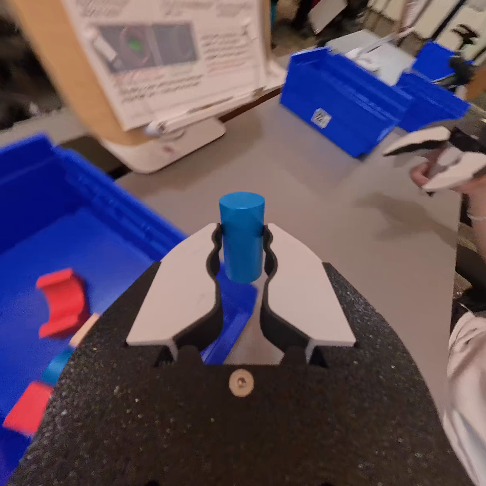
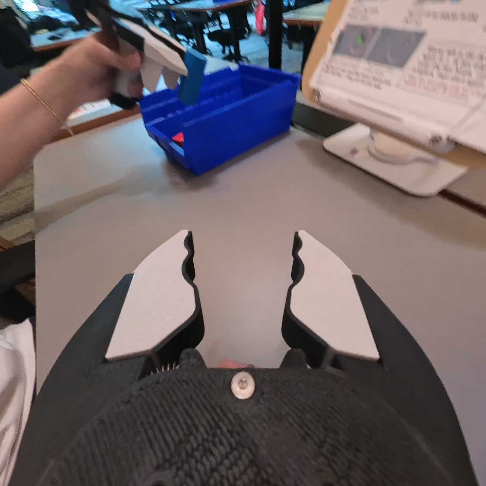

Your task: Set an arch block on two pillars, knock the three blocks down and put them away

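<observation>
My left gripper (image 1: 242, 231) is shut on a blue cylinder (image 1: 242, 239) and holds it upright in the air, above the near corner of a blue bin (image 1: 86, 184). In the right wrist view the same gripper (image 2: 184, 71) holds the blue cylinder (image 2: 192, 79) above that blue bin (image 2: 231, 126). The bin holds a red arch block (image 1: 63, 302), another red block (image 1: 26, 410), a blue piece (image 1: 56, 365) and a wooden piece (image 1: 84, 331). My right gripper (image 2: 243, 236) is open and empty above the bare grey table (image 2: 236, 205). It also shows at the right edge of the left wrist view (image 1: 420, 157).
A second blue bin (image 1: 349, 105) stands at the far right of the table. A board with printed sheets on a white stand (image 1: 168, 68) rises at the table's back edge; it also shows in the right wrist view (image 2: 399, 86). Desks and chairs stand beyond. My hands' fingertips stand some 30 cm from each other.
</observation>
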The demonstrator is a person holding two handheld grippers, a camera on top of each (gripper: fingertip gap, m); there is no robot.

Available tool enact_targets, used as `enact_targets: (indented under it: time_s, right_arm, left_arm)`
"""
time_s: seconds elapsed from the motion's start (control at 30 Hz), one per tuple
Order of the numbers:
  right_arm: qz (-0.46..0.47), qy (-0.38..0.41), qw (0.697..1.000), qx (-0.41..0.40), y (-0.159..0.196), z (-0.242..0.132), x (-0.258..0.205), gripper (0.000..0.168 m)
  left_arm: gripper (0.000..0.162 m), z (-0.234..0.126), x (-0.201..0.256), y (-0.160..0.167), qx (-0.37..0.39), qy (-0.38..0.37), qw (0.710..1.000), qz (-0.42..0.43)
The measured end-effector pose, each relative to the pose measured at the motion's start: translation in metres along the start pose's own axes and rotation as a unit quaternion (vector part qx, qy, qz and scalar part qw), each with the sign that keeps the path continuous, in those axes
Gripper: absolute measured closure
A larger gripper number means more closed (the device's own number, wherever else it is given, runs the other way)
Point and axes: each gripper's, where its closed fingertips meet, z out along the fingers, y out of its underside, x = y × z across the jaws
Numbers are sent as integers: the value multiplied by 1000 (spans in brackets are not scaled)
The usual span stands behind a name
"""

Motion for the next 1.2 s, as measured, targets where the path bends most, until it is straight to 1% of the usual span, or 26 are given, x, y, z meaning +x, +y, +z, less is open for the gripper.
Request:
enact_targets:
  time_s: [0.1, 0.2, 0.3, 0.4, 0.6, 0.73, 0.83, 0.9, 1.03, 1.1, 1.13, 1.17, 1.2]
  right_arm:
    - [-59, -31, 997, 45, -43, 13, -13, 101]
    - [-112, -97, 987, 61, -71, 29, -34, 108]
    - [-154, -155, 975, 41, -75, 43, -52, 108]
    - [-184, -189, 964, 23, -68, 49, -64, 109]
    - [-202, -196, 960, 4, -53, 49, -62, 128]
    - [-193, -203, 960, 4, -50, 48, -61, 131]
    - [-196, -208, 958, -16, -41, 49, -59, 132]
    - [-199, -213, 957, -16, -38, 49, -60, 136]
    - [-205, -210, 955, -33, -34, 48, -56, 137]
    - [-213, -201, 955, -41, -31, 47, -52, 137]
    - [-220, -192, 956, -39, -33, 47, -49, 137]
    - [-225, -181, 956, -43, -33, 45, -44, 137]
    - [-229, -173, 956, -52, -32, 43, -37, 137]
  left_arm:
    - [132, 9, 56, -13, 53, 81, 992, 78]
    - [132, 27, 112, -9, 74, 154, 973, 156]
    - [132, 48, 150, 1, 77, 190, 956, 211]
    - [132, 64, 174, 9, 73, 218, 946, 228]
    - [132, 84, 189, 18, 68, 239, 940, 234]
    - [132, 92, 195, 19, 72, 249, 937, 235]
    - [132, 95, 198, 19, 75, 253, 935, 236]
    - [132, 98, 199, 19, 74, 255, 935, 236]
    - [132, 103, 200, 21, 70, 253, 936, 237]
    - [132, 107, 200, 21, 70, 240, 938, 238]
    - [130, 109, 199, 19, 80, 227, 941, 238]
    - [111, 111, 197, 15, 93, 210, 945, 235]
    - [102, 112, 194, 12, 102, 193, 948, 232]
